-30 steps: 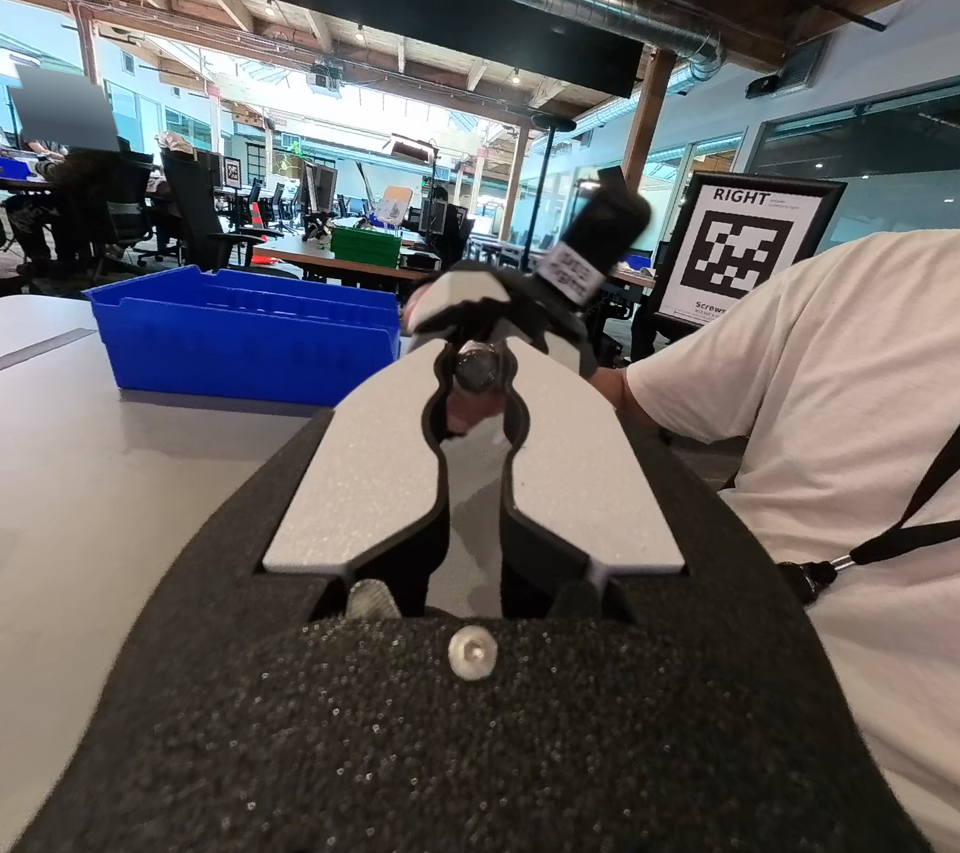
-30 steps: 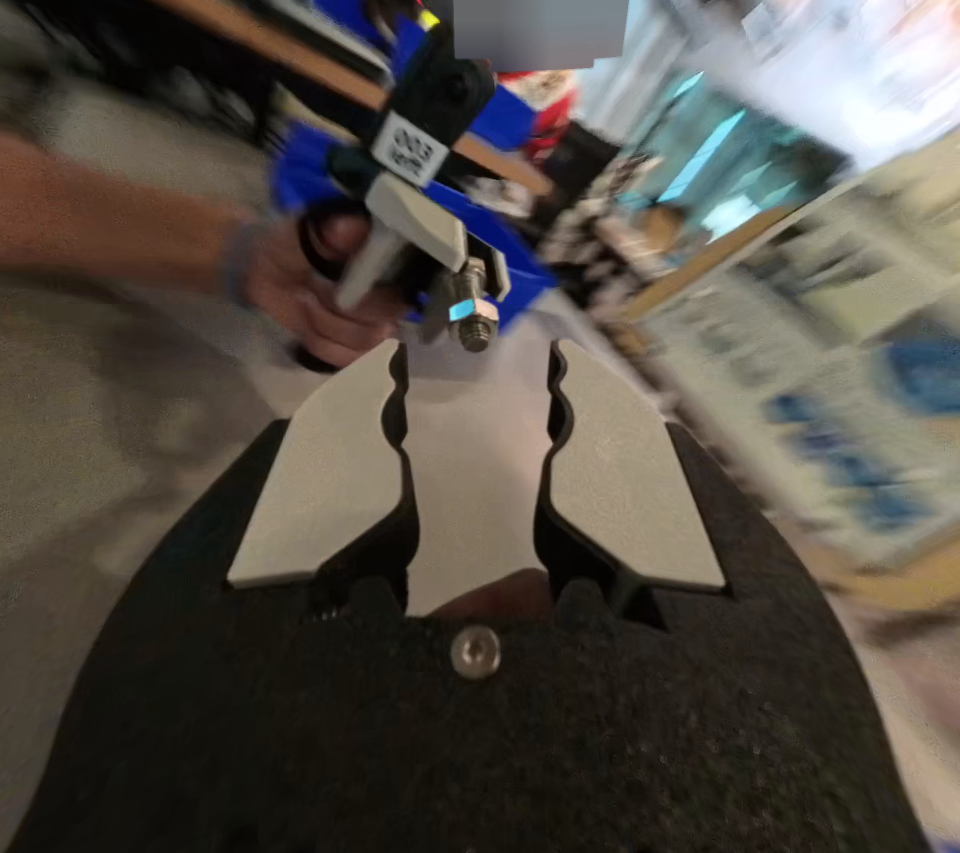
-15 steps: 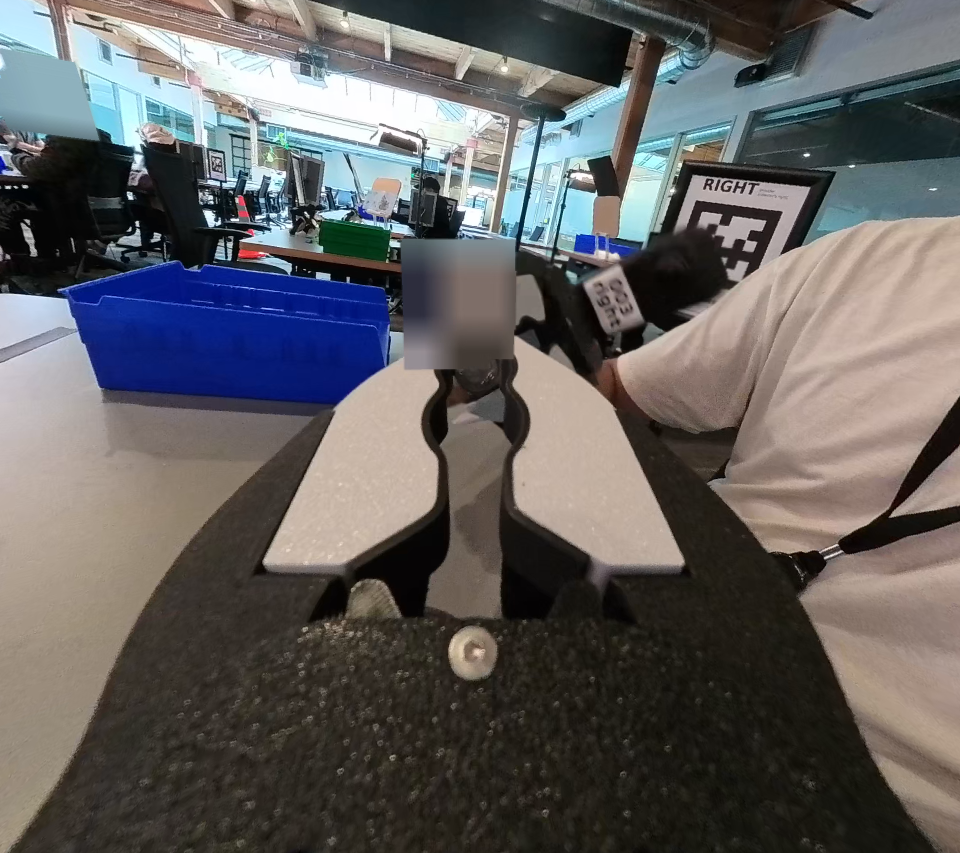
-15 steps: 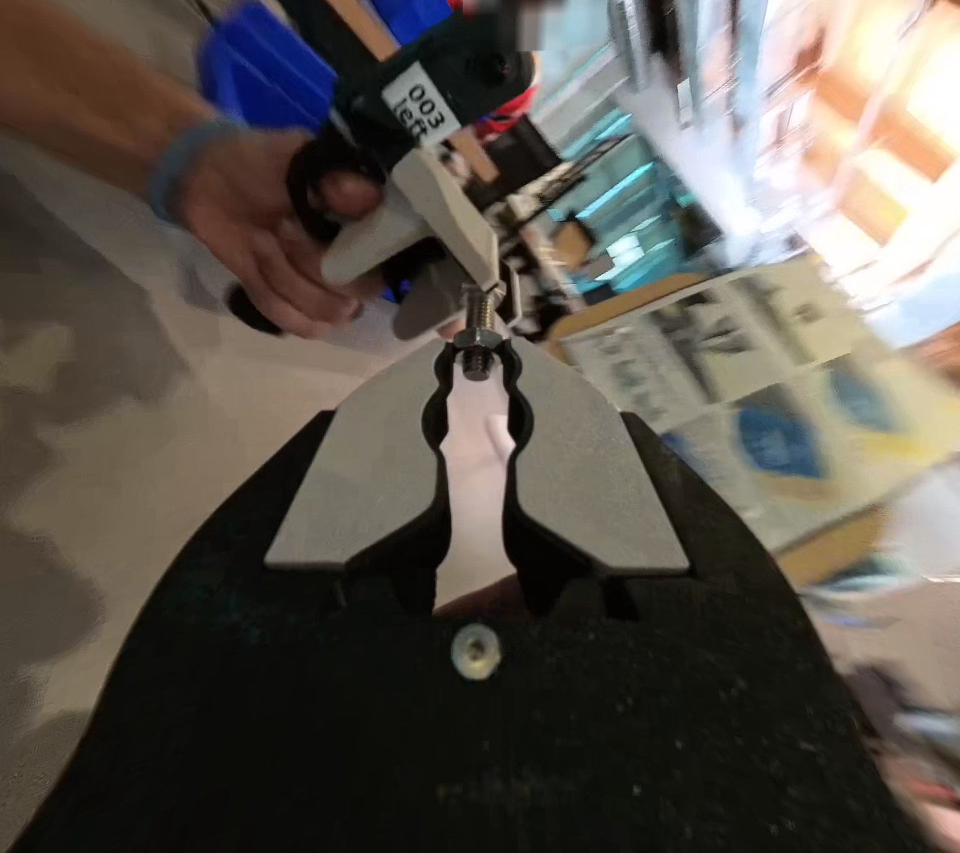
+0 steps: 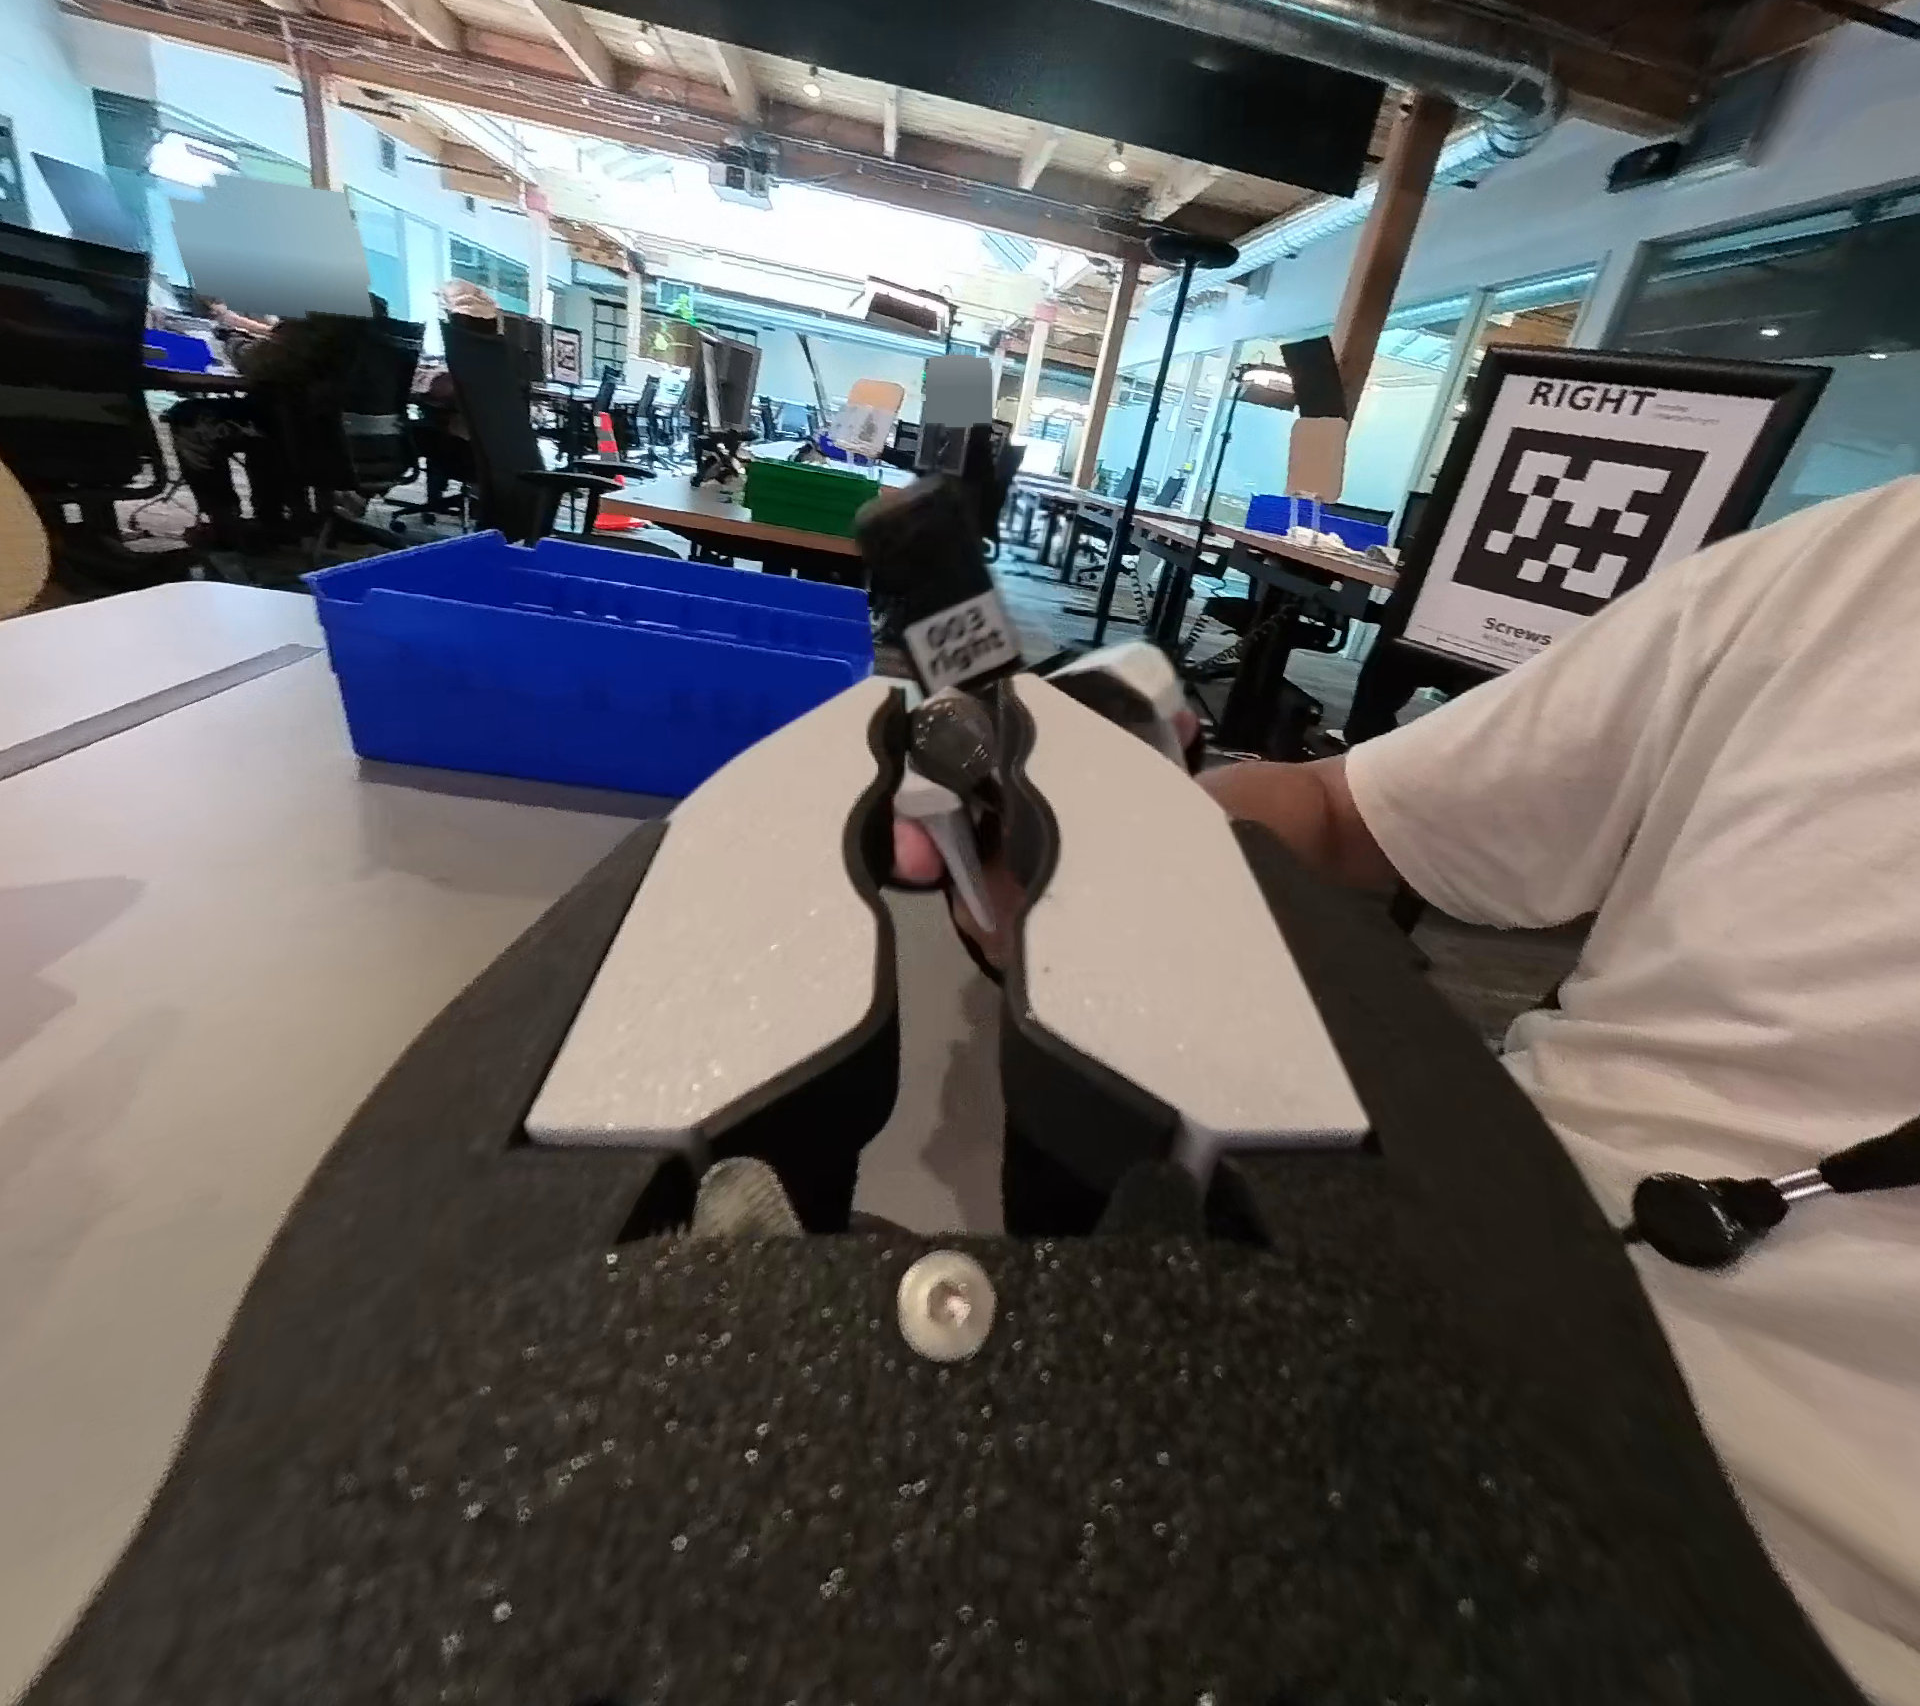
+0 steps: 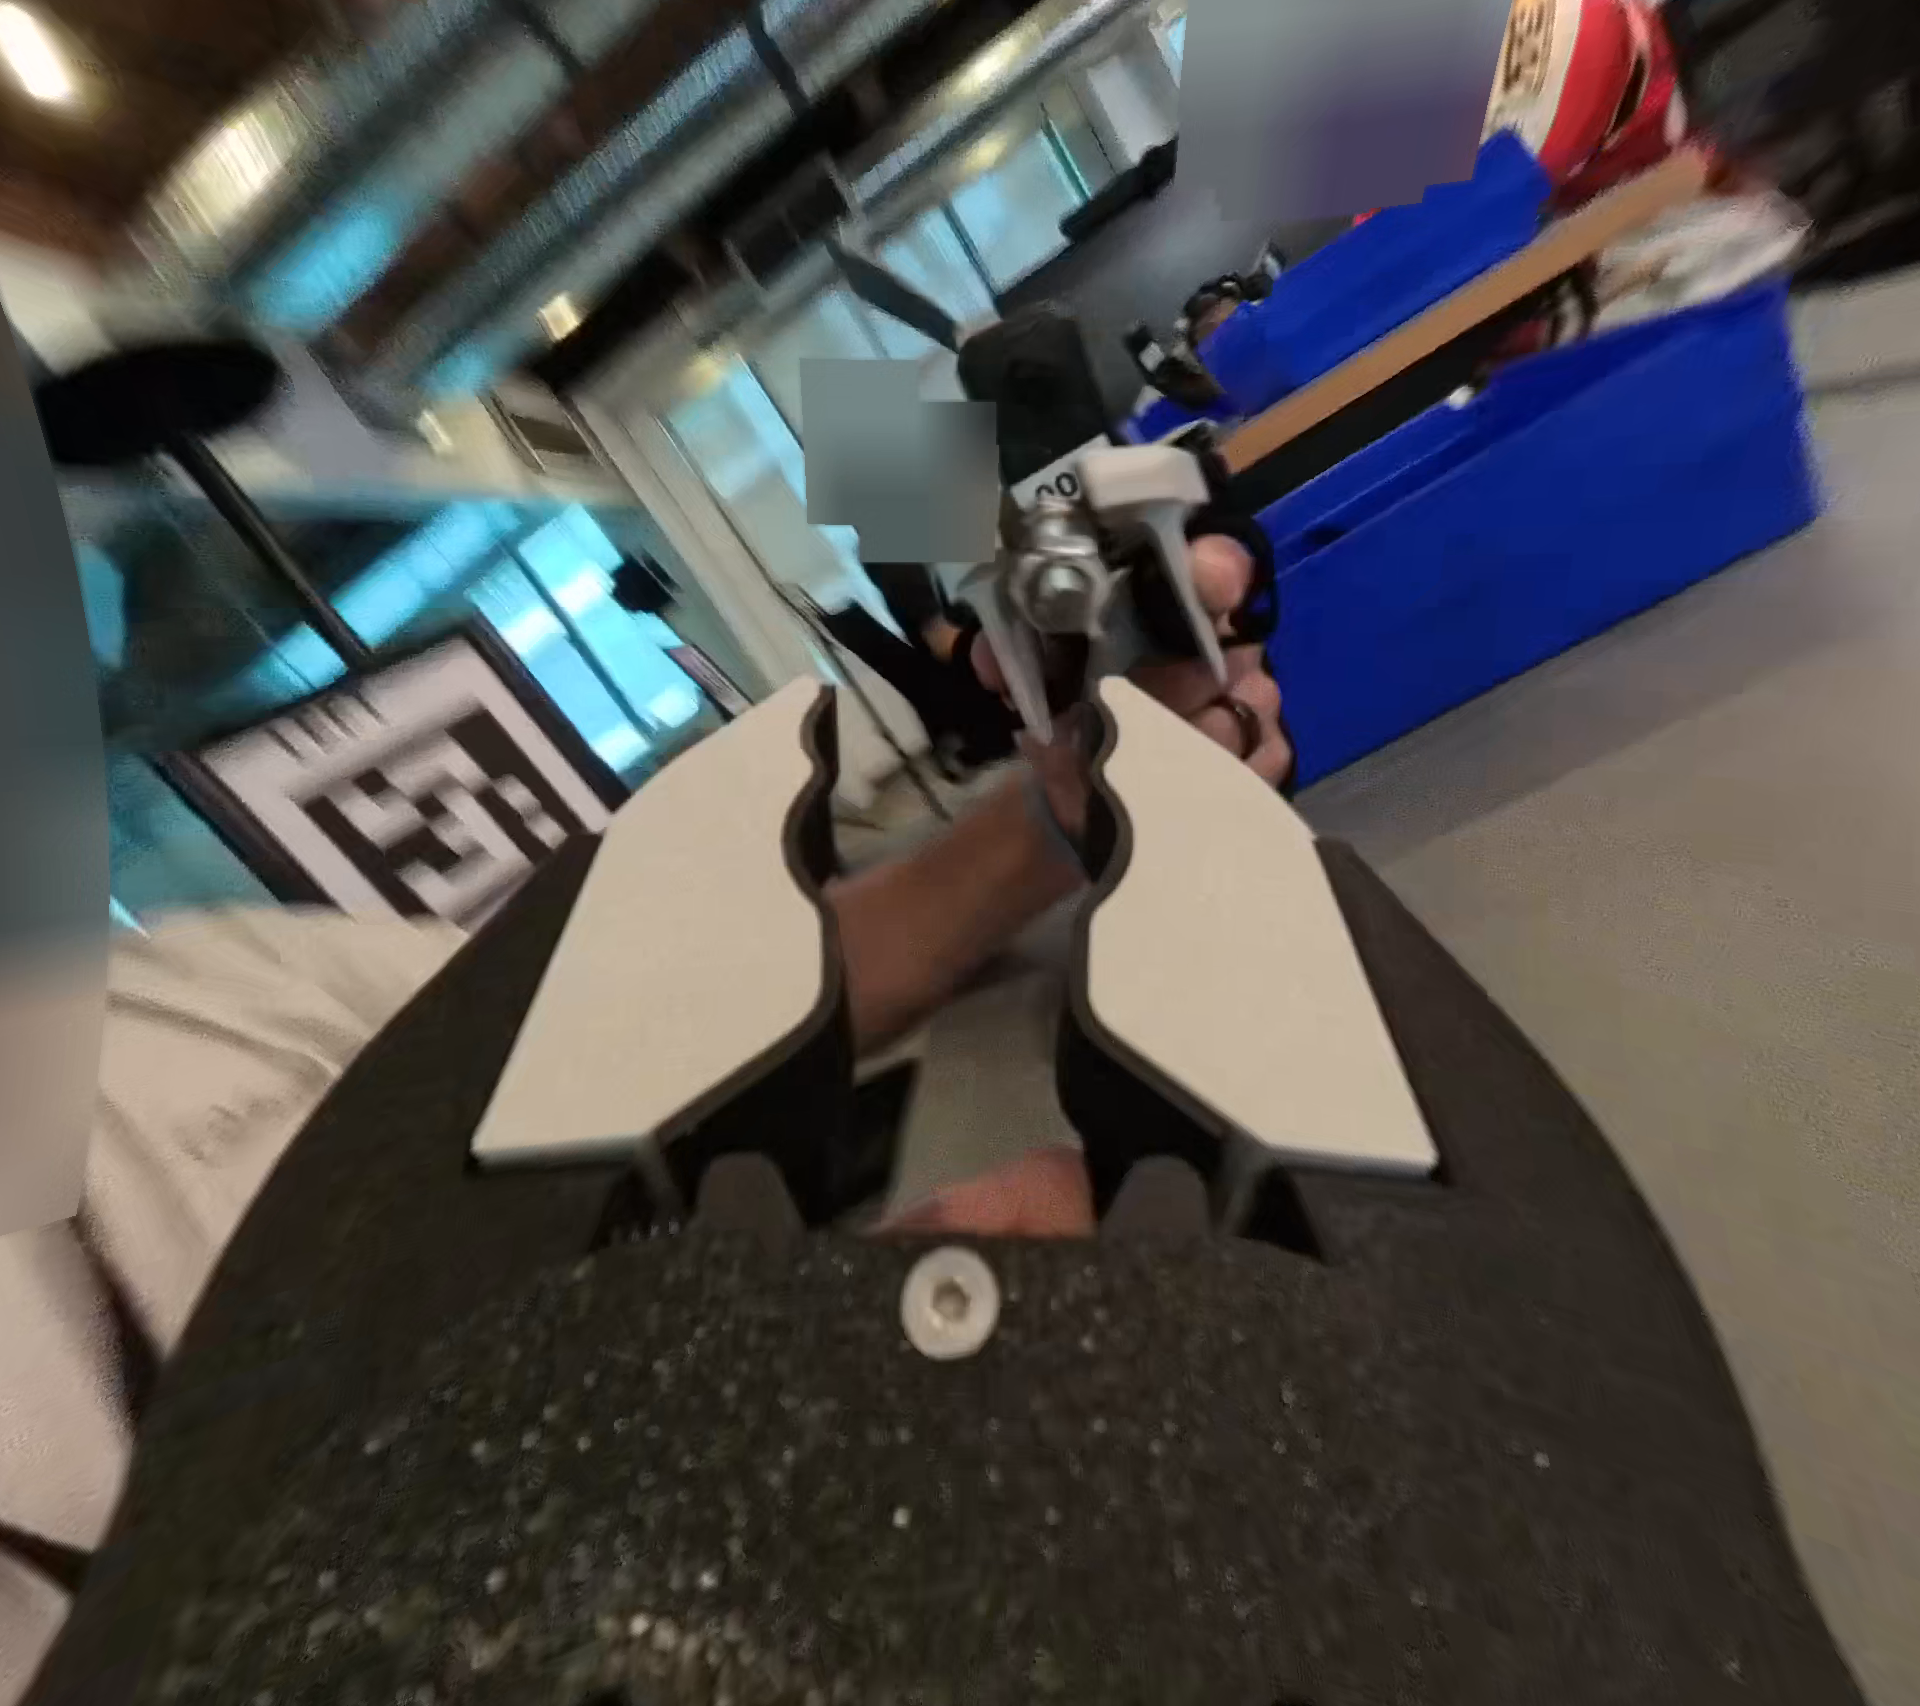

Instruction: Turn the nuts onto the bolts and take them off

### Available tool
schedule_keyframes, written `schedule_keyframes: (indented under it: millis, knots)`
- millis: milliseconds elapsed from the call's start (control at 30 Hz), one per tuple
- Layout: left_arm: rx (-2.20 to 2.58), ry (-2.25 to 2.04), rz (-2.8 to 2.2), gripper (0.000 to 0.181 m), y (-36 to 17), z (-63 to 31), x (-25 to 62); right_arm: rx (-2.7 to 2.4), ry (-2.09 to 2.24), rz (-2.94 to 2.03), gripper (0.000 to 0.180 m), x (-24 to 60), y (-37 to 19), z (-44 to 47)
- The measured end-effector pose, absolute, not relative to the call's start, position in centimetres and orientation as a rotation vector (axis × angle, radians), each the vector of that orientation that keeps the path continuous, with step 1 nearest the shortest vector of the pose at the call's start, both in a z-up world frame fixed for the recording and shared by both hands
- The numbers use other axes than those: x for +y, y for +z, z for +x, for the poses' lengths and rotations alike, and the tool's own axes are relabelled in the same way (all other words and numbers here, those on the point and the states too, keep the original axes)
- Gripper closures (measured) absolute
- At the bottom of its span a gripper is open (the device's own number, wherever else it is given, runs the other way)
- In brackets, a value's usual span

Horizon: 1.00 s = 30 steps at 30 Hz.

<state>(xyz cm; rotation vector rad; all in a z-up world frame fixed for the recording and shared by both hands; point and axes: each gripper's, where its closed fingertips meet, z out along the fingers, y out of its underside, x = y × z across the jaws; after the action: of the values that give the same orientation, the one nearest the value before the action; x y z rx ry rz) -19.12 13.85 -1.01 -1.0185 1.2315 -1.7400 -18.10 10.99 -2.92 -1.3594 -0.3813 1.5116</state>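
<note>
Your left gripper (image 5: 948,757) holds its jaws pinched on the silver steel bolt (image 5: 951,747) above the grey worktop (image 5: 208,877), as before. Your right gripper (image 6: 961,721), clamped on the silver hex nut (image 6: 1060,581) half a second ago, now stands with jaws spread, just short of it. Judge this a re-grip between turns.

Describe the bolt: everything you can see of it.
The bolt is silvery metal, with a rounded head and a threaded shank carrying a hex nut of the same metal. The left tool is shut on its head end, holding it off the table, threaded tip pointing toward the right tool. That tool is open and apart from it, its fingers touching neither bolt nor nut. Motion blur hides the thread detail.
</note>
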Motion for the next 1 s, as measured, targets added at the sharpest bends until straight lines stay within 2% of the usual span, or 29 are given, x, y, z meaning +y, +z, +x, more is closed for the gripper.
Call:
schedule_keyframes:
  millis: [100,300,633,800,900,933,1000]
  knots:
    - [1.221,-1.731,-1.028,0.165,-1.1,-19.1,14.2,-0.192,1.625,-1.418,0.136,13.1,-4.2,-16.4]
    - [1.236,-1.726,-1.051,0.165,-1.6,-18.6,14.1,-0.387,1.260,-1.489,0.137,13.3,-5.1,-16.0]
    - [1.243,-1.736,-1.050,0.165,-1.5,-18.5,13.6,-0.411,1.256,-1.454,0.138,12.8,-4.6,-16.3]
    - [1.287,-1.774,-1.081,0.165,-1.9,-17.8,12.4,-0.626,0.732,-1.393,0.135,12.5,-5.1,-17.2]
    - [1.345,-1.775,-1.109,0.165,-3.0,-17.1,11.6,-0.645,0.652,-1.359,0.142,12.2,-4.9,-17.9]
    - [1.353,-1.784,-1.107,0.165,-3.2,-17.0,11.4,-0.650,0.638,-1.359,0.160,12.1,-5.0,-17.8]
    - [1.350,-1.799,-1.113,0.164,-3.2,-16.9,11.3,-0.666,0.641,-1.354,0.161,12.0,-4.8,-17.6]
